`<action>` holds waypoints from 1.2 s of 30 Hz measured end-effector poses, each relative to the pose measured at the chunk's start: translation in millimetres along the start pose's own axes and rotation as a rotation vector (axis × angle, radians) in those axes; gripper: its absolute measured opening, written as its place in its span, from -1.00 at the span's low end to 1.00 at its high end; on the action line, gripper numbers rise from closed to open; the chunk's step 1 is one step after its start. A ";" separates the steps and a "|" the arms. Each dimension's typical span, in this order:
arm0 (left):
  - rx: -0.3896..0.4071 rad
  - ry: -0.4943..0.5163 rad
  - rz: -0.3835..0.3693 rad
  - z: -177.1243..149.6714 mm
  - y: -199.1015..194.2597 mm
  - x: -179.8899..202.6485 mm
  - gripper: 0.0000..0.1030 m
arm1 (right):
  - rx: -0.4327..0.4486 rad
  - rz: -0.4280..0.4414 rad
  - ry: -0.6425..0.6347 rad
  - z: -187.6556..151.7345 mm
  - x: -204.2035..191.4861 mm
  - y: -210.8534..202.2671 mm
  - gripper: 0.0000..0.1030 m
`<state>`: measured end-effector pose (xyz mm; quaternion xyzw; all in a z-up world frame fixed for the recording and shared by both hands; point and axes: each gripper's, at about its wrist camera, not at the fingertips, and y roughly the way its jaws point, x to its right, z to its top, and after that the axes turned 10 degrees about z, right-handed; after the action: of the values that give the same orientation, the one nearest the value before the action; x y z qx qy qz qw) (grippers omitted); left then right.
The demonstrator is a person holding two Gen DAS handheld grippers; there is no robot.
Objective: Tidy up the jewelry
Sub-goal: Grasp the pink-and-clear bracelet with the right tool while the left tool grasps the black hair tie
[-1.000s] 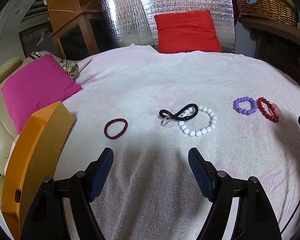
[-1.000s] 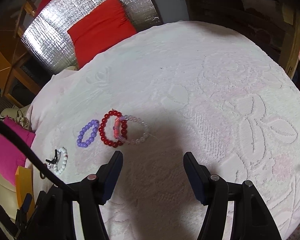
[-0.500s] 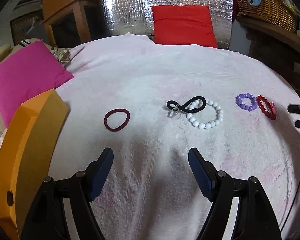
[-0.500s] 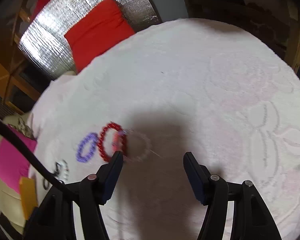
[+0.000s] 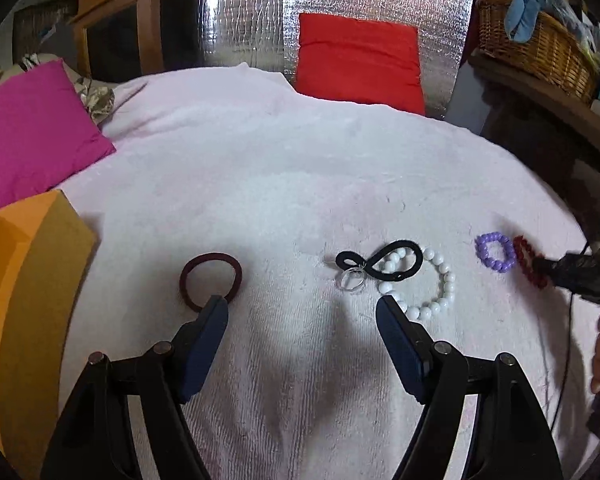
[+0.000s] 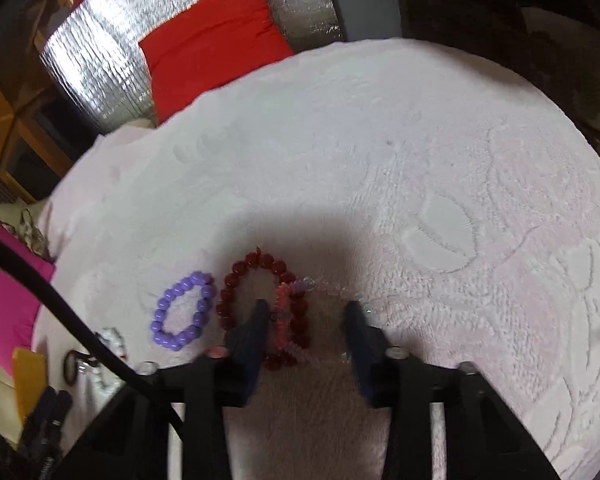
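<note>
Lying flat, red bracelet (image 6: pixel 260 308) elongated away from right hand-held gripper (image 6: pixel 306 312).

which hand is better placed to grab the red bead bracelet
Right. The right hand-held gripper has been closing, and its fingers already straddle the side of the red bead bracelet. The left hand-held gripper is open near the maroon hair tie.

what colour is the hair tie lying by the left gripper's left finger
Dark maroon. The round fabric hair tie shows best in the left wrist view.
</note>
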<state>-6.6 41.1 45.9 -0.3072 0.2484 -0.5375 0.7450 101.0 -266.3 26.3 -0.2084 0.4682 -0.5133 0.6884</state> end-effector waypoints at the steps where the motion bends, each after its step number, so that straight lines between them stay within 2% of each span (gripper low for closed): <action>1: 0.001 -0.006 -0.012 2.0 0.0 -1.1 0.41 | 0.005 -0.013 -0.011 -0.1 -2.4 2.7 -0.51; 3: 0.009 0.002 -0.035 6.6 -0.2 -0.1 0.34 | 0.023 -0.035 -0.049 1.2 -7.4 3.0 -0.78; 10: 0.017 -0.011 -0.140 18.7 3.0 9.0 0.34 | 0.032 0.005 -0.023 1.4 3.3 -9.3 -0.79; 14: 0.013 -0.015 -0.172 25.5 11.4 18.2 0.34 | 0.034 0.096 0.057 0.8 21.2 -24.0 -0.79; 16: 0.004 -0.015 -0.188 28.0 19.1 23.2 0.09 | 0.030 0.138 0.098 1.1 29.9 -27.7 -0.79; 17: -0.006 -0.012 -0.200 28.8 23.4 25.2 -0.22 | 0.026 0.157 0.117 1.0 33.6 -28.8 -0.79; 18: -0.013 -0.010 -0.205 29.6 26.9 26.6 -0.42 | 0.022 0.175 0.135 0.8 37.2 -30.0 -0.79; 19: -0.019 -0.007 -0.207 29.6 30.7 28.4 -0.51 | 0.019 0.187 0.152 1.4 39.4 -29.1 -0.79; 21: -0.037 0.004 -0.212 29.2 36.2 30.4 -0.83 | 0.018 0.208 0.185 1.4 46.5 -31.5 -0.79; 26: -0.095 0.004 -0.224 23.6 43.4 28.2 -0.95 | 0.019 0.254 0.234 3.0 57.4 -36.1 -0.79; 36: -0.070 0.008 -0.231 20.4 18.7 6.4 -0.97 | 0.020 0.352 0.236 -0.6 48.7 -52.1 -0.79</action>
<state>21.7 43.2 46.1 -0.3576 0.2330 -0.6119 0.6659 75.5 -330.2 45.1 -0.0549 0.5697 -0.4108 0.7097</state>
